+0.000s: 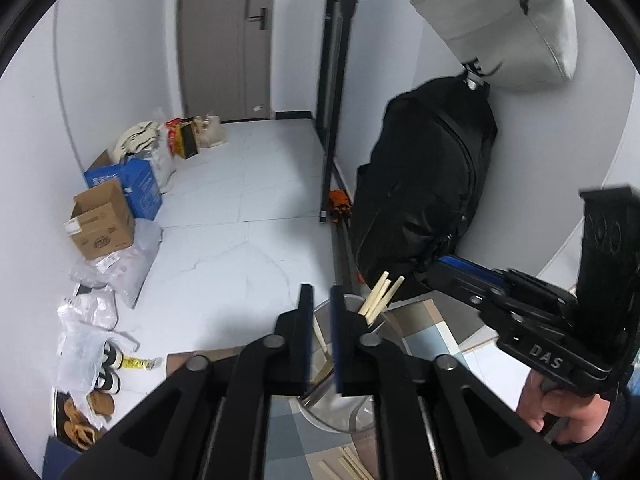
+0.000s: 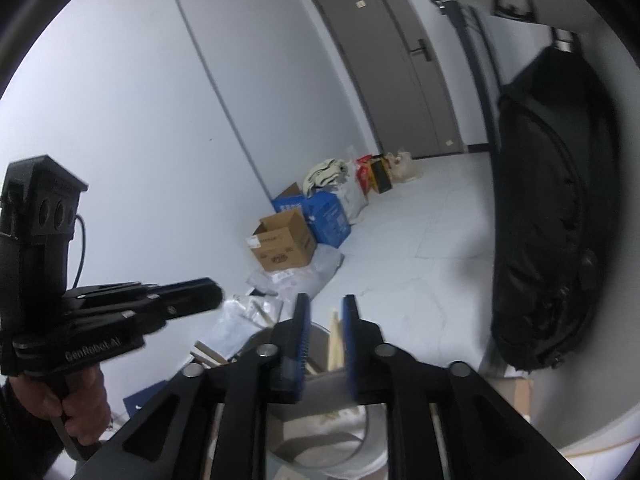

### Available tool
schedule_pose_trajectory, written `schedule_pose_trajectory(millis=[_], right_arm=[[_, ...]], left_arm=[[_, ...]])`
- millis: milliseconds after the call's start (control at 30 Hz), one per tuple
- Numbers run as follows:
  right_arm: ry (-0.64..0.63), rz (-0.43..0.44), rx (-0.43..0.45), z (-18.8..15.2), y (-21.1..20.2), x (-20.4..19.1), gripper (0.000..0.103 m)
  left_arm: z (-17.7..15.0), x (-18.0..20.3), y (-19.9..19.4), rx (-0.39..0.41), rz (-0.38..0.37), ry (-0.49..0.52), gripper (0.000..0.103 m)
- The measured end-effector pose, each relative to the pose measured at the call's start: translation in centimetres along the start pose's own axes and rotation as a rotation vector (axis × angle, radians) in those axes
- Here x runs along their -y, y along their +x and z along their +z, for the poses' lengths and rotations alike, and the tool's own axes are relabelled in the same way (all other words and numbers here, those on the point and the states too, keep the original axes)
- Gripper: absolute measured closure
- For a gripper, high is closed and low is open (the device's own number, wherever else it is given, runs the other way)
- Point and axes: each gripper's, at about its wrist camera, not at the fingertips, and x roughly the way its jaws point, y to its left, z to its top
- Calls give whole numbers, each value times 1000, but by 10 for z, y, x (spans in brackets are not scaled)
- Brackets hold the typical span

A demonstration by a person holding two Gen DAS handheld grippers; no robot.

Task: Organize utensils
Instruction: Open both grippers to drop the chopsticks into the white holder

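One clear round holder [image 1: 352,396] stands on the patchwork-topped bench [image 1: 434,338], and three pale chopsticks [image 1: 380,294] lean out of its far rim, with at least one more slanting inside behind the wall. About three more chopsticks [image 1: 346,466] lie flat on the bench at the near edge. The left tongs [image 1: 320,336] straddle the holder's near wall, one finger outside and one inside, a narrow gap between them; whether they pinch it I cannot tell. The right tongs [image 2: 325,340] hang over the holder's mouth [image 2: 320,364], fingers apart, with two blurred chopsticks [image 2: 336,346] in the gap; contact is unclear. The holder stands near the bench's far edge, with open tiled floor [image 1: 240,200] beyond it; a black bag [image 1: 428,184] stands against the wall to the right.
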Motion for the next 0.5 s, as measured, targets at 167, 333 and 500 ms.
schedule_pose_trajectory(millis=[167, 333, 500], right_arm=[[55, -25, 12, -10, -19, 12, 72], [54, -28, 46, -13, -42, 6, 55], [16, -14, 70, -19, -62, -9, 44]], left_arm=[[-5, -5, -18, 66, 29, -65, 68], [-11, -2, -29, 91, 49, -105, 64], [-21, 4, -42, 105, 46, -114, 60]])
